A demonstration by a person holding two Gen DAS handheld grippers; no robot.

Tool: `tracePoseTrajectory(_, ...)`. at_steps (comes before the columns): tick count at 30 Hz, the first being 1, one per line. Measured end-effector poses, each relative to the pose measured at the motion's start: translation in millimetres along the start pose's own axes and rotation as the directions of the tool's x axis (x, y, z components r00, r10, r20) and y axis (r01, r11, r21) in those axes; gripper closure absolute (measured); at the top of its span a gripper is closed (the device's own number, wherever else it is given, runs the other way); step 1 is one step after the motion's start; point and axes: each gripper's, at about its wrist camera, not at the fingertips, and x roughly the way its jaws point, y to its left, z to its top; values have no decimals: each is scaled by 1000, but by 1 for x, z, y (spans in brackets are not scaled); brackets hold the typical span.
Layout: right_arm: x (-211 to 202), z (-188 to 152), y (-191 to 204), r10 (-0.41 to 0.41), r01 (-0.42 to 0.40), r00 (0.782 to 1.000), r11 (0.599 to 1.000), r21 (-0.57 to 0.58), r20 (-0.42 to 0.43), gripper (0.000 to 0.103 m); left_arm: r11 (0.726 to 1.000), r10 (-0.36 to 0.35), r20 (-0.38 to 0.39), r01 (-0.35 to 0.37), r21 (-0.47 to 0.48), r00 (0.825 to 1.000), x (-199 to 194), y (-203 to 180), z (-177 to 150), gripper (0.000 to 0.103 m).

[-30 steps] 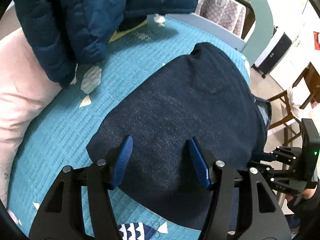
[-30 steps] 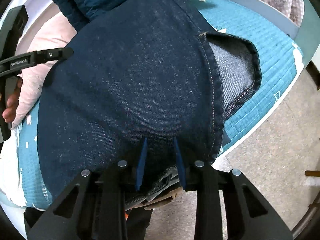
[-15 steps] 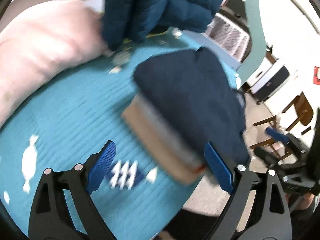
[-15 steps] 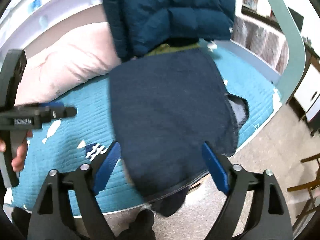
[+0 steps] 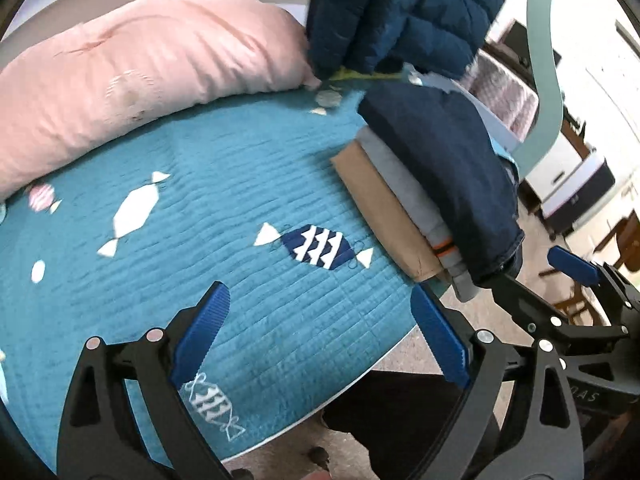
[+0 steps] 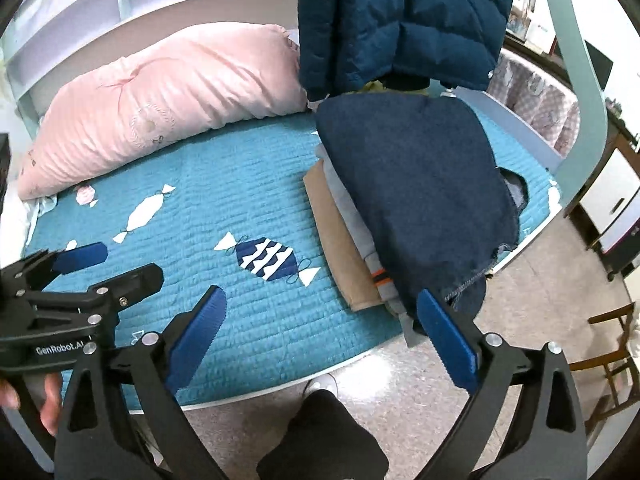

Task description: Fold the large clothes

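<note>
A folded dark denim garment (image 6: 416, 196) lies on top of a stack, over a folded grey garment (image 6: 348, 216) and a folded tan garment (image 6: 332, 248), at the right front edge of the bed. The stack also shows in the left wrist view (image 5: 440, 176). My left gripper (image 5: 320, 336) is open and empty above the teal quilt, left of the stack. My right gripper (image 6: 320, 336) is open and empty, in front of the bed edge, below the stack. The left gripper also shows in the right wrist view (image 6: 80, 276).
A teal quilt (image 6: 224, 200) with candy shapes covers the bed. A pink pillow (image 6: 160, 92) lies at the back. A dark blue puffer jacket (image 6: 400, 20) hangs over the far end. A pale green post (image 6: 580, 80) and wooden chair (image 6: 612, 352) stand at the right.
Both grippers have let go of the denim garment, opened wide and pulled back from the stack. The left gripper has swung left over the quilt.
</note>
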Motion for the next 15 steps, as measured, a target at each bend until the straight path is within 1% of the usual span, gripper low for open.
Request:
tracePoseTrajectory(2,-11,-3,9,-10,10,1000,1000,-6,11,9,999,-19,21,20,-31,1000,-13,8,-8,11)
tracePoseTrajectory(5,-26,-6,21,-30,30,999,999,-22,26,9,999,-14,55,17,-50,998,-34,16,-19,11)
tracePoseTrajectory(12,-54,-19,49,-31,34,999,998,-61,43,9,995,-16,118,28,-97,993,-83,36,-47,11)
tracePoseTrajectory(15,-66,-26,61,-21,25,998,996,-81,56,9,993,-5,148,23,-117,989,-106,41,-60,10)
